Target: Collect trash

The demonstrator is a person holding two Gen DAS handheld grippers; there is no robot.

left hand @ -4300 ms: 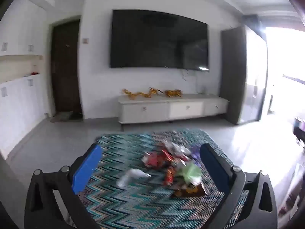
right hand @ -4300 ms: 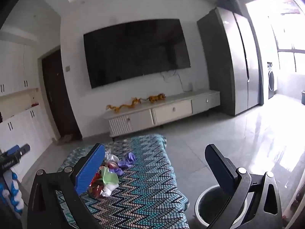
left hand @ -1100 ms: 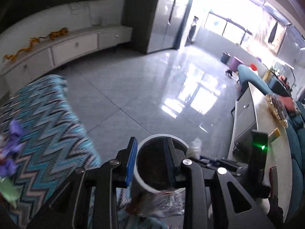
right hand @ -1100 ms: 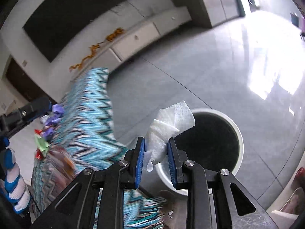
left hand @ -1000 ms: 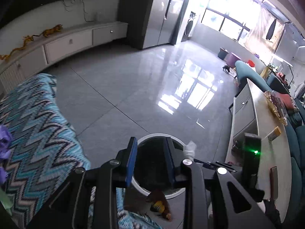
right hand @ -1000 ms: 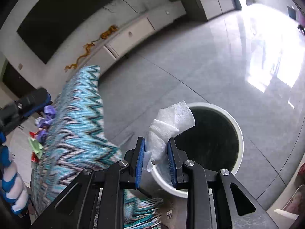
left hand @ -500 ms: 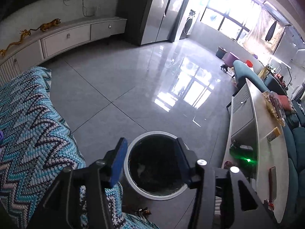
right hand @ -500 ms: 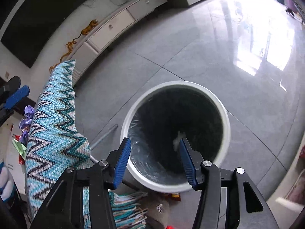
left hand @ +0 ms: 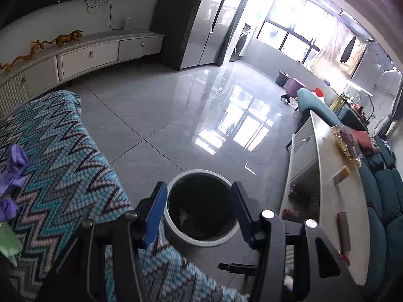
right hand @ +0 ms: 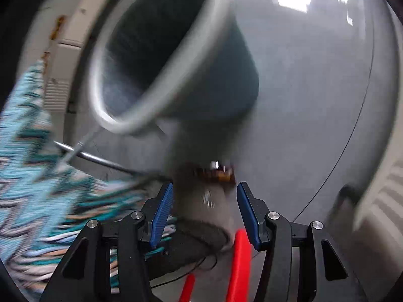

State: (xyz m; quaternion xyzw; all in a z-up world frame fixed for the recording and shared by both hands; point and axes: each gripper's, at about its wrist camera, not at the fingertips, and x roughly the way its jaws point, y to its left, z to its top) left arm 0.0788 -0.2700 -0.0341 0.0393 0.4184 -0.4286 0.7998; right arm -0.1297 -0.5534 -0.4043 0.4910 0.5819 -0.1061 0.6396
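My left gripper (left hand: 199, 188) hangs open and empty above the white-rimmed trash bin (left hand: 173, 229), where a white tissue (left hand: 183, 217) lies at the bottom. The right wrist view is blurred. In it, my right gripper (right hand: 204, 188) is open and empty, low over the grey floor beside the bin (right hand: 226, 83). A small brown and orange wrapper (right hand: 214, 172) lies on the floor just beyond its fingertips. Purple scraps (left hand: 15, 168) and a green scrap (left hand: 7, 241) lie on the zigzag-cloth table (left hand: 63, 156) at the left.
The cloth's fringe (right hand: 37, 196) and a metal table bar (right hand: 100, 159) hang left of the right gripper. Something red (right hand: 239, 264) sticks up beneath it. A long cream counter (left hand: 335, 188), a teal sofa (left hand: 382, 191) and a TV cabinet (left hand: 88, 55) border the tiled floor.
Both grippers opened. The tissue fell from the right gripper into the bin; a wrapper from the left one landed on the floor beside the bin. The right gripper dropped low and rolled.
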